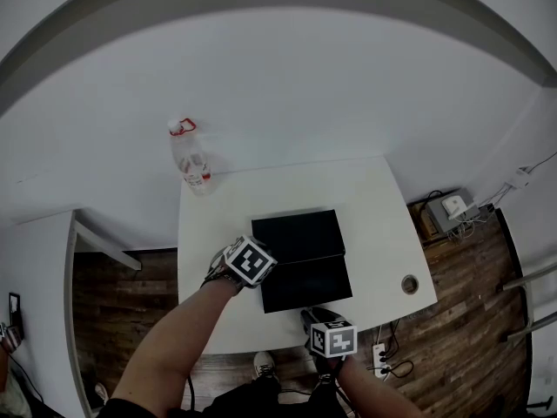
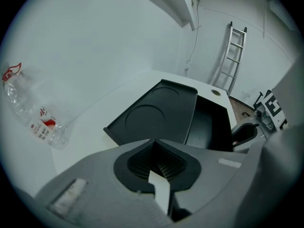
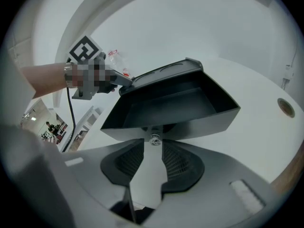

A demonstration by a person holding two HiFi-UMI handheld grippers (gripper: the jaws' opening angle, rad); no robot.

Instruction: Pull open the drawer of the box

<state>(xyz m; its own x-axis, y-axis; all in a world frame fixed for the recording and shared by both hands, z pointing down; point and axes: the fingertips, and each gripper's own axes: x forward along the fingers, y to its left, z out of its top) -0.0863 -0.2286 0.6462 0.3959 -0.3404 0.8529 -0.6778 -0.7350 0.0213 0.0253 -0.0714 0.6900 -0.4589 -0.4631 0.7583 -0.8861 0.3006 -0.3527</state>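
Observation:
A black box (image 1: pixel 296 235) lies on the white table (image 1: pixel 374 207), and its drawer (image 1: pixel 306 283) stands pulled out toward me. In the right gripper view the drawer (image 3: pixel 171 106) shows as an empty black tray with a small metal knob (image 3: pixel 153 137) on its front. My right gripper (image 3: pixel 153 145) is open, the knob sitting between its tips without the pads pressing on it. My left gripper (image 1: pixel 260 272) is at the box's left side. In its own view the left gripper (image 2: pixel 153 144) is shut on nothing, with the box lid (image 2: pixel 156 110) just ahead.
A clear plastic bottle (image 1: pixel 191 159) with a red label stands at the table's far left corner. A round cable hole (image 1: pixel 409 283) sits near the table's right front. On the wooden floor are a power strip (image 1: pixel 380 357) and a ladder (image 2: pixel 231 56).

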